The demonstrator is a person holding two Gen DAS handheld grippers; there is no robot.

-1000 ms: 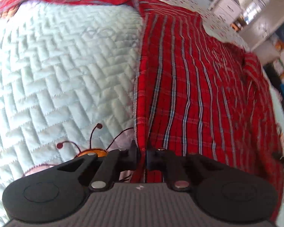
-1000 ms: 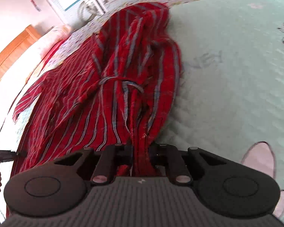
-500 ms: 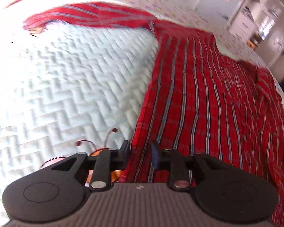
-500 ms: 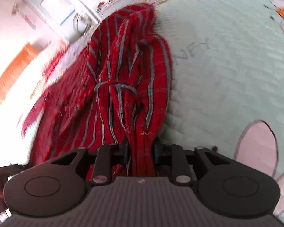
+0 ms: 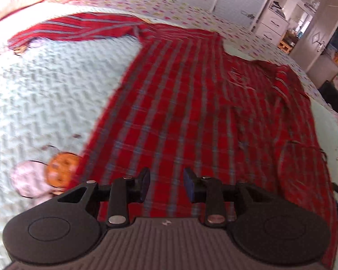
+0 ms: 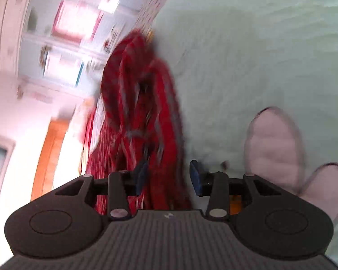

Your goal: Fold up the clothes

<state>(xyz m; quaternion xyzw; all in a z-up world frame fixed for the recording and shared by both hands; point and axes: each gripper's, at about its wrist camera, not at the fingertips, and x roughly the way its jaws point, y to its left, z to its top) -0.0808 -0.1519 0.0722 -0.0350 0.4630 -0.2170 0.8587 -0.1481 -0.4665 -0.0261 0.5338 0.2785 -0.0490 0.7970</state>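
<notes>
Your left tool (image 5: 166, 183) has just opened, empty, above the shirt (image 5: 191, 112) spread on the bed (image 5: 45, 94); your right tool (image 6: 166, 180), closing, seemingly straddles bunched cloth at 12 o'clock. Folding remains.

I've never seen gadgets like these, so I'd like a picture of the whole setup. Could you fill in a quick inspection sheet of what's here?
Surface: pale green quilted bedspread with cartoon prints, on a bed.
Job's things: red plaid shirt spread flat, one sleeve stretched toward the far left; its right side bunched.
Clutter: nothing seen on the bedspread.
Grippers: left hand-held gripper has just been opening, jaws apart above the shirt's hem, nothing pinched. Right hand-held gripper has just been closing, jaws apart with bunched shirt fabric between them; contact too blurred to tell.
Cables: nothing seen.
Surroundings: white cabinets beyond the bed.
</notes>
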